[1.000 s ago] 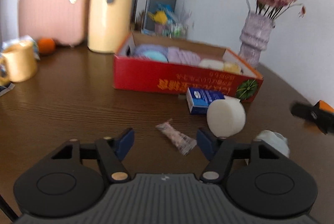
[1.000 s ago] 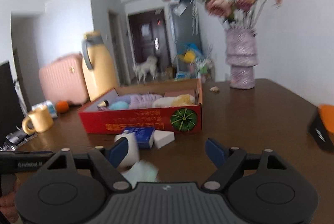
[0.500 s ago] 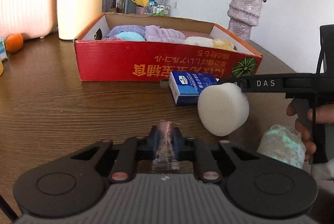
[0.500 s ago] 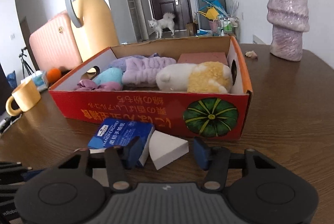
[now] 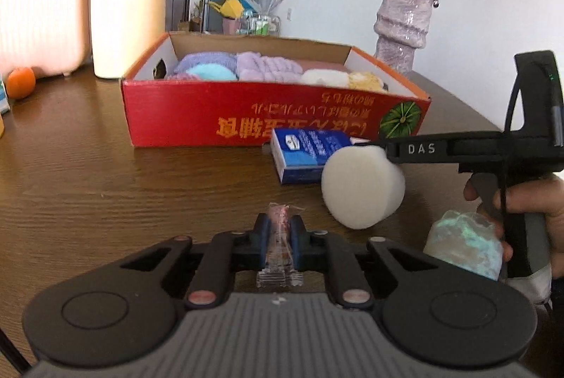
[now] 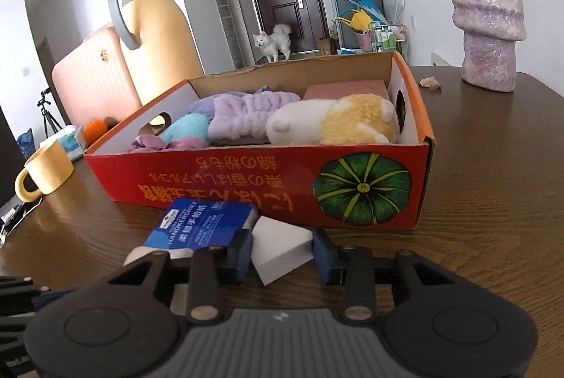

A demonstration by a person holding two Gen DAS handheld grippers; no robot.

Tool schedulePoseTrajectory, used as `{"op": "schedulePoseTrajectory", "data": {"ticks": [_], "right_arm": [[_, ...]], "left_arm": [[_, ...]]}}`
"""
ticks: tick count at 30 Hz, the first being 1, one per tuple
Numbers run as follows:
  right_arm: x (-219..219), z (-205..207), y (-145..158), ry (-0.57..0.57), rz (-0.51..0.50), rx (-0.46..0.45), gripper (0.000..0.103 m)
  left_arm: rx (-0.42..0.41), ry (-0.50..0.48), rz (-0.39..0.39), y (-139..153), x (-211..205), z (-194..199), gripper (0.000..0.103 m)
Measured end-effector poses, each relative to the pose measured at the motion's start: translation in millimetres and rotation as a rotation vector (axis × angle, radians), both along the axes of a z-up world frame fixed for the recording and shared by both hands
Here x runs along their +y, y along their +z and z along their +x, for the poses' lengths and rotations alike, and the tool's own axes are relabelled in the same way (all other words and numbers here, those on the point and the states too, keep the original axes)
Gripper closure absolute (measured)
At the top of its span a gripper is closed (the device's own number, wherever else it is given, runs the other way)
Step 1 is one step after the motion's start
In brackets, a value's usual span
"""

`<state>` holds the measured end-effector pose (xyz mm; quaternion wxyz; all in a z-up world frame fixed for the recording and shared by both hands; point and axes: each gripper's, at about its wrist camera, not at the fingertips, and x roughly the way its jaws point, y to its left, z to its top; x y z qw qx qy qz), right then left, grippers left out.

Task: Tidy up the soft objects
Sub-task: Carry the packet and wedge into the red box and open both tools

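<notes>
My left gripper point(image 5: 279, 230) is shut on a small clear packet point(image 5: 279, 254) with pink contents, low over the brown table point(image 5: 105, 184). My right gripper point(image 6: 282, 254) has its jaws closing, and both pads touch the white wedge sponge point(image 6: 278, 251) between them, just in front of the red cardboard box point(image 6: 246, 180). The box holds purple, blue and white-and-yellow plush things. A blue tissue pack point(image 6: 204, 223) lies left of the wedge. In the left wrist view a round white sponge point(image 5: 363, 187) hides the right gripper's fingertips. A crumpled pale green bundle point(image 5: 465, 244) lies by the person's hand point(image 5: 528, 194).
A yellow thermos jug point(image 6: 158, 36), a pink suitcase point(image 6: 91, 78), an orange point(image 6: 94, 128) and a yellow mug point(image 6: 46, 173) stand left of the box. A lilac vase point(image 6: 488, 18) stands at the back right. A white dog point(image 6: 273, 41) is in the far doorway.
The left gripper came down over the packet and shut on it. The right gripper swung down to the wedge sponge and its jaws narrowed around it.
</notes>
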<state>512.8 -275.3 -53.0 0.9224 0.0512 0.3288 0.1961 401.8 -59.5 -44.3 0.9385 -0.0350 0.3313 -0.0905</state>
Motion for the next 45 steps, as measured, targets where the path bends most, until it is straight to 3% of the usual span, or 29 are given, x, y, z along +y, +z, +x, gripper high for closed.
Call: {"op": "schedulePoseTrajectory", "data": {"ticks": [4,10,14,21,30,38,41,45], "right_arm": [[-2,-2,2,-0.009,0.008,-0.003,0.077],[-10,-27,16,-0.087,0.007,-0.079,0.08],[-16,-73,34,-0.118,0.036,-0.16,0.08],[-9,-175,64,-0.033,0.103,-0.24,0.08],[1,-237,84,0.005,0.113,-0.293,0.079],[1,-219,95,0.008,0.115,-0.299,0.079],[0,-186,110,0.026,0.116,-0.311,0.079],[-1,-111,137,0.056,0.117,-0.308,0.079]], "left_arm": [[-0.034,0.019,-0.003,7,3,-4,0.09],[-0.072,0.051,-0.035,27,12,-27,0.09],[-0.1,0.063,-0.034,41,20,-59,0.09],[-0.159,0.065,-0.05,66,27,-110,0.09],[-0.253,0.023,-0.06,92,21,-158,0.09],[-0.307,0.03,-0.05,108,25,-147,0.09],[-0.336,0.021,-0.046,121,27,-114,0.09],[-0.298,-0.029,-0.096,141,32,-38,0.09]]}}
